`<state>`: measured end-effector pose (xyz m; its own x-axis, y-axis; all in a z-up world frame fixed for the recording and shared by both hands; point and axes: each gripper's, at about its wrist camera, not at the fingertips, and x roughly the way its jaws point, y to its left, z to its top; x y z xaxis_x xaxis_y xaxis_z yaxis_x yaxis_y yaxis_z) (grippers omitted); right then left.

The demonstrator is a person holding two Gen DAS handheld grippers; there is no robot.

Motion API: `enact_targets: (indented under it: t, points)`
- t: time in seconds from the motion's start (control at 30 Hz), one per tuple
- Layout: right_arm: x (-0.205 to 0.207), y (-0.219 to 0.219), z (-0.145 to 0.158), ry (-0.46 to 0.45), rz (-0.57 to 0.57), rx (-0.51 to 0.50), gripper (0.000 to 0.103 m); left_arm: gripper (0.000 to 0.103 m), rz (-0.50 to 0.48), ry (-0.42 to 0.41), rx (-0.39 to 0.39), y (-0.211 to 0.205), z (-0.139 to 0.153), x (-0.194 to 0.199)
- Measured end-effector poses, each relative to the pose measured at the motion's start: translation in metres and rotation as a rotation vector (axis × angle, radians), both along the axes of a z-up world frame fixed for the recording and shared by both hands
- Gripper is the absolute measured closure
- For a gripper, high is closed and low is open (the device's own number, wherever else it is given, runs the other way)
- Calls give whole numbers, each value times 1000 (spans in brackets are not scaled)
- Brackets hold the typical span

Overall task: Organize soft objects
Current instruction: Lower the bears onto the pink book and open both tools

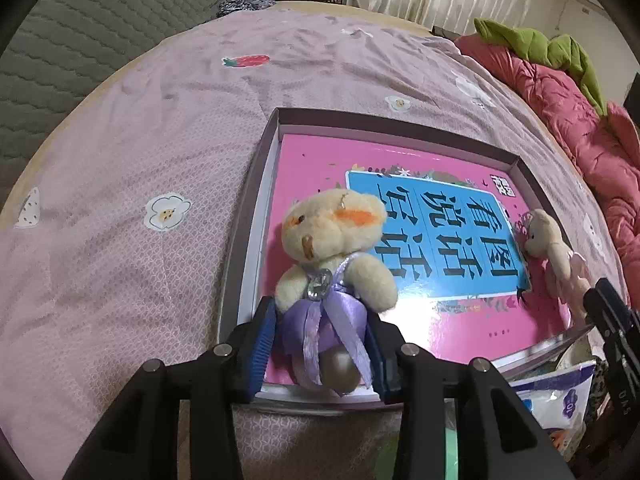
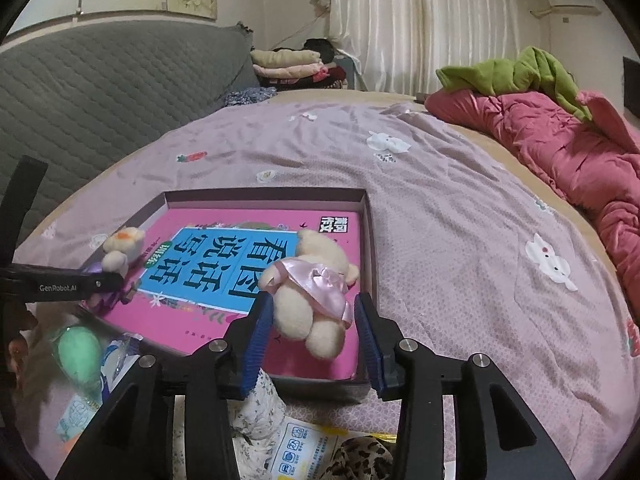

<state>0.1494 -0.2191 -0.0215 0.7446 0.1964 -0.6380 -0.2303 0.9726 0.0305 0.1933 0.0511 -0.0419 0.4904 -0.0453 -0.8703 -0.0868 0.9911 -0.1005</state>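
Note:
A cream teddy bear in a purple dress stands between the pads of my left gripper, which is shut on its skirt, over a pink book in a shallow box on the bed. It shows small in the right wrist view. A second cream bear in a pink dress lies face down on the book between the fingers of my right gripper. The jaws stand apart, with a gap on the right side. This bear also shows in the left wrist view.
The box lies on a lilac flower-print bedsheet. A red quilt with a green garment is heaped at the right. Folded blankets and a grey headboard are at the back. Packets and cloth lie below the box.

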Motion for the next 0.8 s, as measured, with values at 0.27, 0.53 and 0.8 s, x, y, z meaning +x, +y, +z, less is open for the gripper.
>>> enact_targets:
  t: [0.27,0.53,0.8]
  points:
    - [-2,-4,4,-21,-5,20,50,61,-8,0,24,-4,-1,-3]
    - [-4,-7,9,-37,-13,40,48,60,-9,-7,10,-2,0,-7]
    - [-4,-11,11,-43,-22,59,45,54,-5,-36,9,-2,8,-12]
